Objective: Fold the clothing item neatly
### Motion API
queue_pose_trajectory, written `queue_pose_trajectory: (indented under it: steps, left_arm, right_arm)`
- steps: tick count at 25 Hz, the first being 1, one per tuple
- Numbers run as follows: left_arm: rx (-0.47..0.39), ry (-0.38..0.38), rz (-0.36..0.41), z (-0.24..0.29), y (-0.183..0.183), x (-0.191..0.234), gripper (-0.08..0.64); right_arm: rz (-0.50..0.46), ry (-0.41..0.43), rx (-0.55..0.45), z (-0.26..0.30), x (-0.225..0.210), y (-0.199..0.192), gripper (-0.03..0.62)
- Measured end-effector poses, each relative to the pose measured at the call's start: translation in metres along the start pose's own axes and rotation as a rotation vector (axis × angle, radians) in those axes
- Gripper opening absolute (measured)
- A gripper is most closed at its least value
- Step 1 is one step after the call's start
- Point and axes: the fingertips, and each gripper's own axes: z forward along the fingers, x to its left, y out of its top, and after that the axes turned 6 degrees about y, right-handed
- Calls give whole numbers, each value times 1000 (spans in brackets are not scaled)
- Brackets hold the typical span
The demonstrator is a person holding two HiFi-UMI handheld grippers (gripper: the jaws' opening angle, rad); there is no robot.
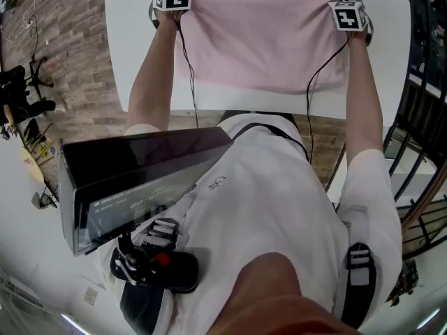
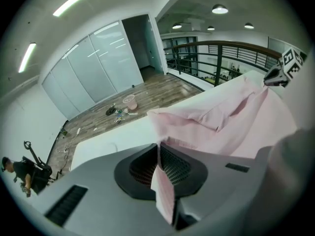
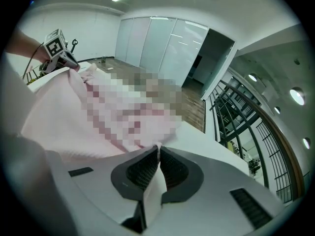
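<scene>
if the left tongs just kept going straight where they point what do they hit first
The pink garment: the left tongs are shut on its edge, and it bunches right past their tips. Behind that, probably the white table, though depth is unclear.

1. Both arms stretch forward, nearly straight, to the pink garment [image 1: 265,40]: left arm [image 1: 150,75] at its left edge, right arm [image 1: 364,96] at its right edge.
2. Left gripper [image 2: 158,149]: jaws closed, pinching a fold of the garment.
3. Right gripper [image 3: 158,151]: jaws closed, likewise pinching the garment's fabric.
</scene>
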Motion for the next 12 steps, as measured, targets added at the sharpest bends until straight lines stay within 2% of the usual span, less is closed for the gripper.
queue_pose_trajectory:
  steps: [4, 6, 7, 9, 12]
  left_arm:
    - [3, 31, -4, 5, -2, -3, 48]
    - [-25, 60, 1, 4, -1, 2, 141]
    - [-39, 68, -5, 4, -1, 6, 187]
    - [-62, 90, -18, 2, 1, 15, 207]
    - [-114, 149, -39, -11, 13, 35, 209]
  right_arm:
    - [45, 19, -3, 7, 1, -8, 18]
    - [120, 1, -47, 4, -4, -12, 40]
    - [167, -6, -73, 4, -9, -15, 83]
    - [248, -9, -118, 1, -17, -20, 136]
    - [293, -30, -164, -15, -27, -18, 144]
